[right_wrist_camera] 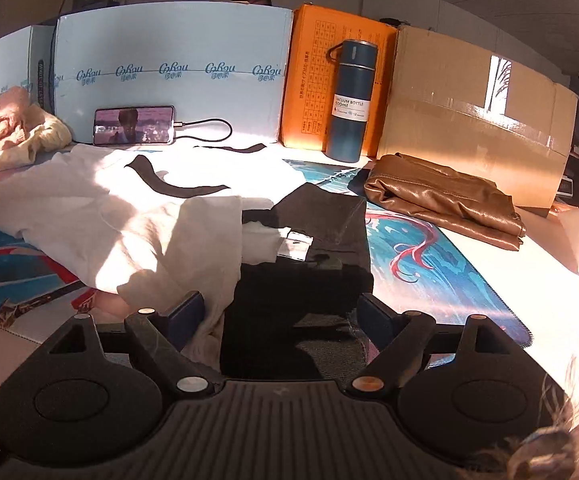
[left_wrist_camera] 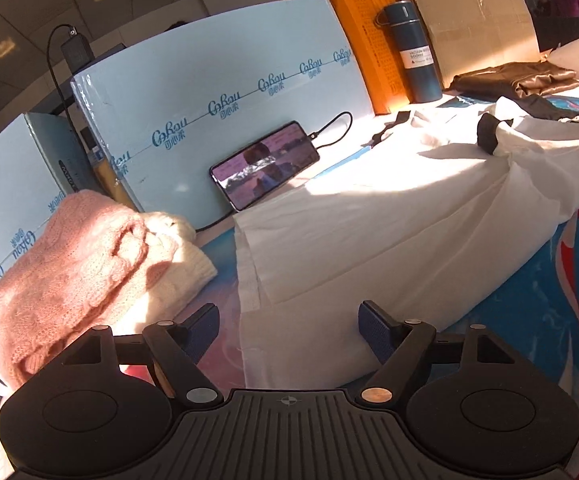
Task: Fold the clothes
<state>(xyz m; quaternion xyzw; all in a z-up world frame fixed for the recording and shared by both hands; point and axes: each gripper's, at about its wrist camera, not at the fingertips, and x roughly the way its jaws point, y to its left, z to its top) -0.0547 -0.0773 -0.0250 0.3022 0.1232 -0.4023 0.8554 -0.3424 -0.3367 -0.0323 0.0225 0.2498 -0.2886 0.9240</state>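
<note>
— What covers the table (right_wrist_camera: 561, 320)?
— A printed blue mat (right_wrist_camera: 429, 264). A white shirt (right_wrist_camera: 101, 216) and dark garment (right_wrist_camera: 321, 216) lie on it.
— Along the back edge?
— Boxes (right_wrist_camera: 469, 120), a phone (right_wrist_camera: 133, 126), a bottle (right_wrist_camera: 349, 100), brown jacket (right_wrist_camera: 445, 196); knitwear (left_wrist_camera: 77, 264) at the left end.

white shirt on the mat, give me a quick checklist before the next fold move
1. Left gripper open and empty: ok, fingers spread with the white shirt hem between them, not pinched.
2. Right gripper open and empty: ok, it hangs over the dark garment.
3. Shirt lying flat: not ok, it is rumpled and bunched near the dark garment.
4. Shirt free of other clothes: not ok, the dark garment touches it and the two overlap.
5. Phone and its cable clear of the shirt: cannot tell, the shirt's far edge lies close.
6. Folded pink sweater out of the way: ok, beside the shirt.
</note>
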